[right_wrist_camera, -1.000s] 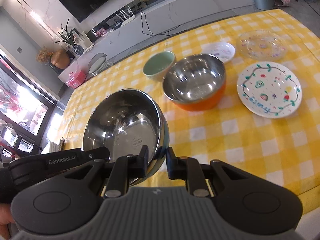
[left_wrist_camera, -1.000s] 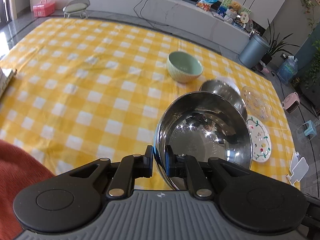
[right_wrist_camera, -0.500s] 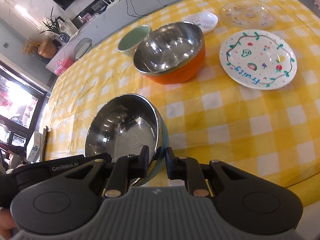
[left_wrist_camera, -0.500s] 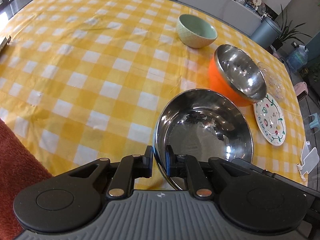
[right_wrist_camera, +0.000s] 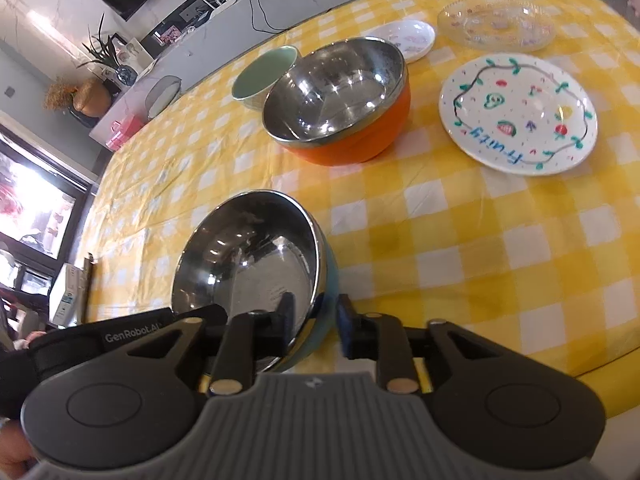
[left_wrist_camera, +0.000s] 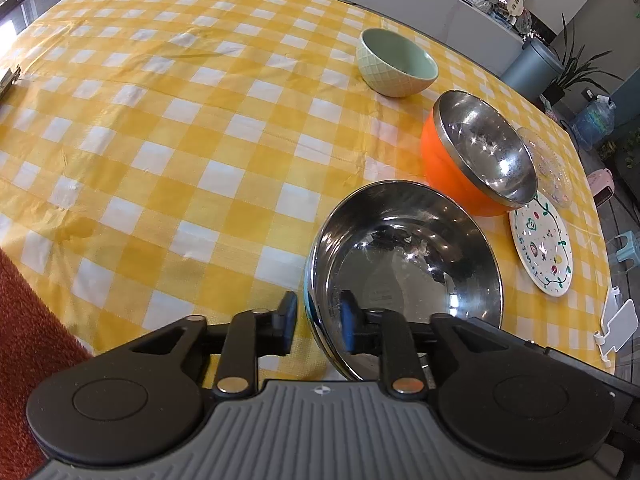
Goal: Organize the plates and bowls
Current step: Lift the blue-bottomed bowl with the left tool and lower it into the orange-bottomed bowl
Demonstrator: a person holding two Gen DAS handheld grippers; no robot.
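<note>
Steel bowl with teal outer shell (left_wrist_camera: 404, 264) sits on the yellow checked tablecloth (left_wrist_camera: 200, 140) at the near edge, just beside the orange-shelled steel bowl (left_wrist_camera: 480, 160) but not nested in it. Left gripper (left_wrist_camera: 318, 322): jaws have just been opening, now released — the rim stands between the pads with a clear gap on the outer side. Right gripper (right_wrist_camera: 314, 324): likewise just opened, jaws straddle the opposite rim, pads off the wall. Judgement: the set-down of this bowl is finished; the sorting itself is barely begun. Green ceramic bowl (left_wrist_camera: 396, 64) stands alone further back. Painted fruit plate (right_wrist_camera: 518, 114), clear glass plate (right_wrist_camera: 496, 26) and small white dish (right_wrist_camera: 408, 38) lie separately, nothing stacked. Left to do, probably: nest the bowls, pile the plates. The bowl itself — mirror-bright interior, reflects the grippers, thin rolled rim, upright, empty. Likely slippery on a thin-rim pinch.
</note>
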